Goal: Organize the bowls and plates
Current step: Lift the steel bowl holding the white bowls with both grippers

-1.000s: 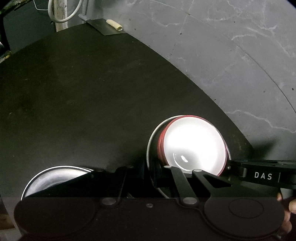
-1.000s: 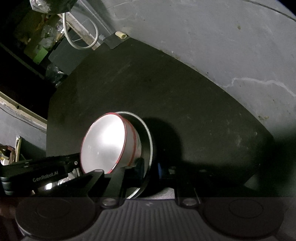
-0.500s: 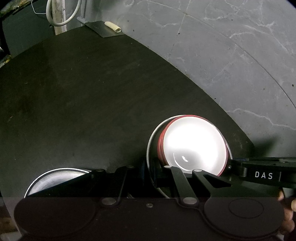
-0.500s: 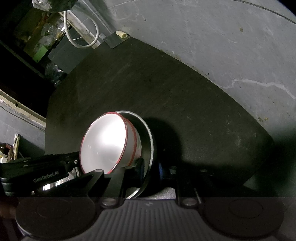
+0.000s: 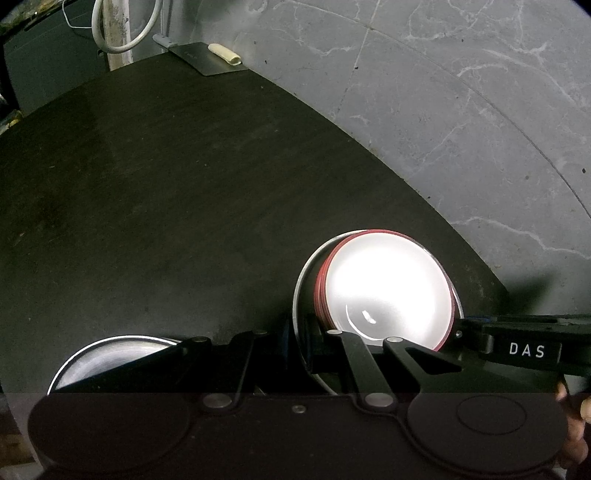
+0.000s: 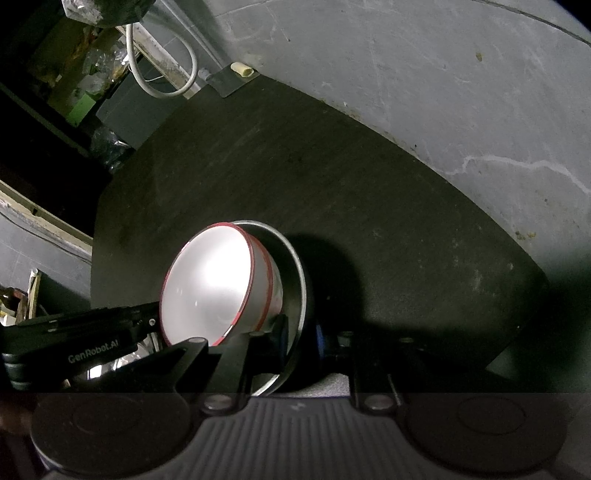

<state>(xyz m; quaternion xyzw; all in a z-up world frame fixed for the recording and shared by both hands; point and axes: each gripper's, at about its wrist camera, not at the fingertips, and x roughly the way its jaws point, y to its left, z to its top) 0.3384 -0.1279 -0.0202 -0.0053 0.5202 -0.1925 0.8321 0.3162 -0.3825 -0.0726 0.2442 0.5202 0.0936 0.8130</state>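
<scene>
A stack of white bowls with red rims sits inside a shallow steel plate. My left gripper is shut on the plate's near rim. In the right wrist view it reaches in from the left. My right gripper is shut on the plate's rim at the opposite side. It enters the left wrist view from the right. The stack casts a shadow on the dark round table. Whether it rests on the table I cannot tell.
A second steel plate lies at the table's near left, partly behind my left gripper. Grey marbled floor curves around the table's far edge. A white cable loop and a small metal sheet lie beyond the far edge.
</scene>
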